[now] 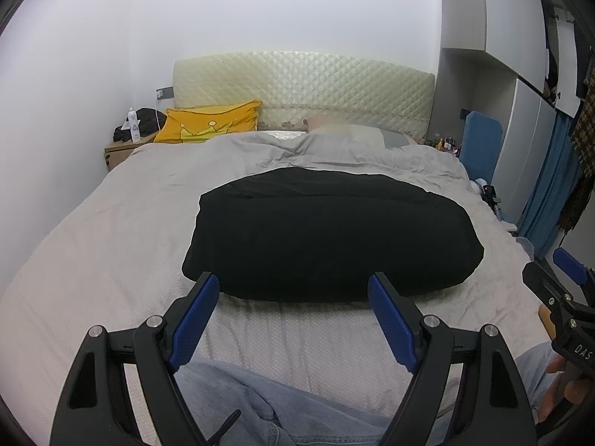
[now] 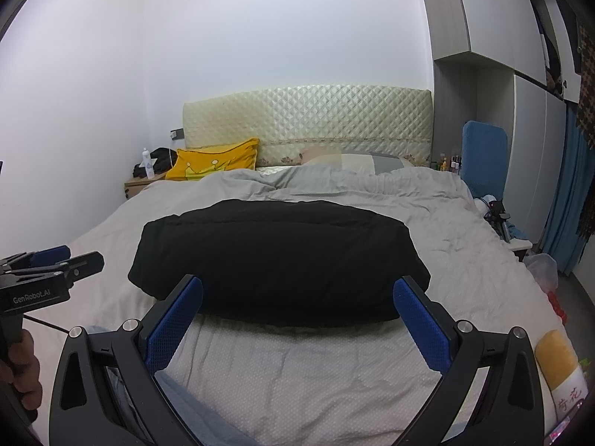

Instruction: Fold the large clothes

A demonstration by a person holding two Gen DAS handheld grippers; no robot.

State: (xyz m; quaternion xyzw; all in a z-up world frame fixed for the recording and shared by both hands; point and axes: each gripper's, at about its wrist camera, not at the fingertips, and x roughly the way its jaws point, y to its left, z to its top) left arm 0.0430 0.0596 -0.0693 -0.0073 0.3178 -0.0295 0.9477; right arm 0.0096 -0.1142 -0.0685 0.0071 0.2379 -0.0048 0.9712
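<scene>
Both wrist views look from the foot of the bed (image 1: 93, 252) toward the headboard (image 1: 303, 85), low and near the folded black garment (image 1: 327, 234); the left sits leftward, the right rightward; both share bed, garment, headboard.

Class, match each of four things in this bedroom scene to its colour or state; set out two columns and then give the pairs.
Things:
1. folded garment
2. pillow
3. headboard
4. left gripper

Descriptions:
A. yellow
B. open, holding nothing
C. black
D. cream, quilted

Pairs: 1-C, 2-A, 3-D, 4-B
</scene>
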